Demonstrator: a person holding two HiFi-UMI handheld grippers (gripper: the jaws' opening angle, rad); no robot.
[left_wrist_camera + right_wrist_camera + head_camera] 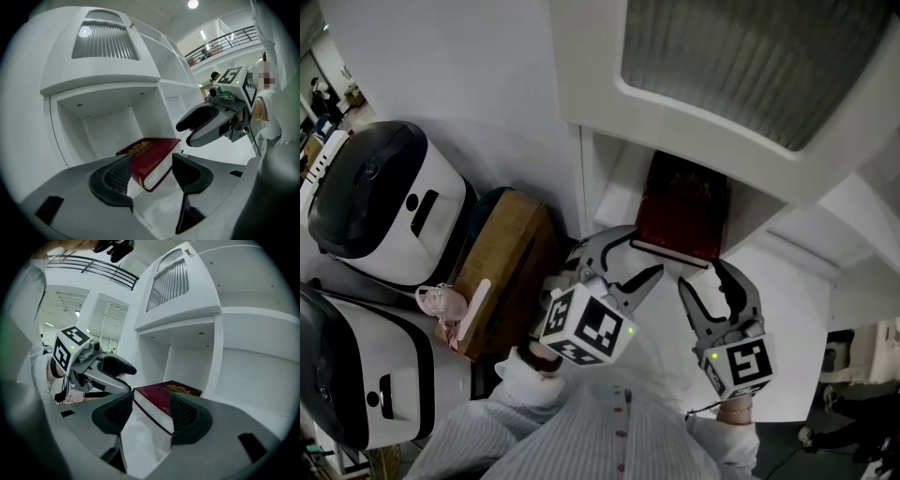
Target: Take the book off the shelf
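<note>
Now both claws stand spread before the book on its shelf.
Low in the tall white shelf unit (598, 178), an open cubby holds the dark red hardback book with a gilt emblem (682, 211), lying flat with its near edge toward the opening, handy to seize. The left claw (642, 251) and right claw (703, 274) hover at that edge, jaws apart and pinching nothing, likely one to each near corner so it can be drawn out level.

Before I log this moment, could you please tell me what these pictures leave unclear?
Far end of book: head view, hidden under shelf overhang.
Gold cover print: both gripper views, too small.
Book's left edge: covered by left gripper's jaw, left gripper view.
</note>
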